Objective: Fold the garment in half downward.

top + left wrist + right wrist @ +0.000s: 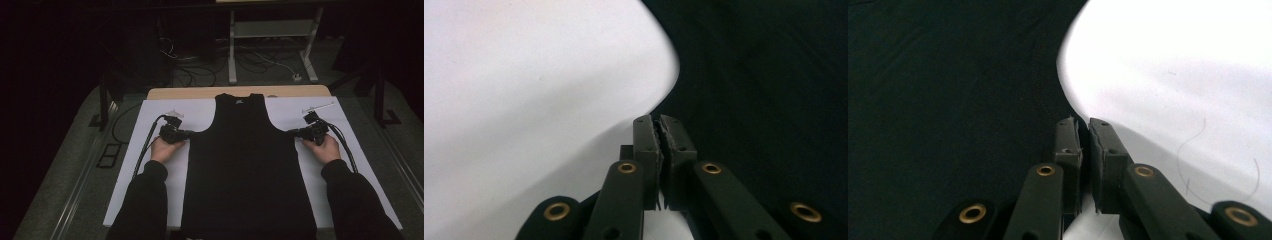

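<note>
A black tank top (247, 165) lies flat on a white sheet (150, 165), neck toward the far edge. My left gripper (189, 134) sits at the garment's left underarm corner. In the left gripper view its jaws are pressed together on the hem of the black fabric (764, 75), with the gripper (657, 120) right on the armhole edge. My right gripper (292, 132) mirrors it at the right underarm corner. In the right gripper view, the gripper (1084, 122) has its jaws closed over the fabric edge (948, 75) where it meets the white sheet (1173, 75).
Two thin pale objects lie on the sheet near the far corners, one at the left (175, 113) and one at the right (320, 106). The wooden table edge (200, 92) shows beyond the sheet. Past it, cables and a white frame (232, 50) stand on the dark floor.
</note>
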### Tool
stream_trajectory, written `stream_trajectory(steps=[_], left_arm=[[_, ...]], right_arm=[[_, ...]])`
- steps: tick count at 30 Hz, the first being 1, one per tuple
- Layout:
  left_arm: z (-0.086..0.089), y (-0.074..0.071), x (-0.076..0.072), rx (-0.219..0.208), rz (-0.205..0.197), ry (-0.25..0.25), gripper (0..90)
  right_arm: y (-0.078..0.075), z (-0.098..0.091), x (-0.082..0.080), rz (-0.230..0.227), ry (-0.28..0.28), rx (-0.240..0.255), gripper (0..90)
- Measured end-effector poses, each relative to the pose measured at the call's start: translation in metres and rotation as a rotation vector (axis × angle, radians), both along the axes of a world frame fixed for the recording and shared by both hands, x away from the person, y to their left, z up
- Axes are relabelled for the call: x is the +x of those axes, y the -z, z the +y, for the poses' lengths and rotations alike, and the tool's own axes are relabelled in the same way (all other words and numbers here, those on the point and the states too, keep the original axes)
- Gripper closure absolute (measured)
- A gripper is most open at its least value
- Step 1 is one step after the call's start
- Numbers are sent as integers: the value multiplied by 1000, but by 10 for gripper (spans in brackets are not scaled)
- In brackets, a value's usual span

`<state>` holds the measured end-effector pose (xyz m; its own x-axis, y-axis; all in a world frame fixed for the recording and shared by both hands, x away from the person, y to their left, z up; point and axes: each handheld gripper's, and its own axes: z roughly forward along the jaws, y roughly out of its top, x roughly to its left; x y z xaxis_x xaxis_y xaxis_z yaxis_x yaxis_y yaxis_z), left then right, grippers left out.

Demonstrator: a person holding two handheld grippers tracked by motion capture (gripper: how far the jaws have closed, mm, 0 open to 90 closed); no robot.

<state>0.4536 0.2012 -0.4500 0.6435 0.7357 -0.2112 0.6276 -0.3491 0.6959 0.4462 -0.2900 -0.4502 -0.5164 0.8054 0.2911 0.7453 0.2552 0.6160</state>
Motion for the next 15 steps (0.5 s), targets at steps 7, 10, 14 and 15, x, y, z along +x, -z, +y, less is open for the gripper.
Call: stream_trajectory(steps=[7, 10, 14, 15], left_arm=[[3, -5, -4, -13, 19, 0, 866], [3, -6, -7, -27, 21, 12, 867], [5, -10, -11, -59, -4, -12, 866], [6, -10, -11, -61, -6, -19, 867]], right_arm=[[-1, -4, -2, 30, 18, 50, 835], [-2, -5, -5, 27, 21, 64, 835], [-6, -9, -11, 22, 32, 91, 836], [-6, -9, -12, 22, 31, 94, 835]])
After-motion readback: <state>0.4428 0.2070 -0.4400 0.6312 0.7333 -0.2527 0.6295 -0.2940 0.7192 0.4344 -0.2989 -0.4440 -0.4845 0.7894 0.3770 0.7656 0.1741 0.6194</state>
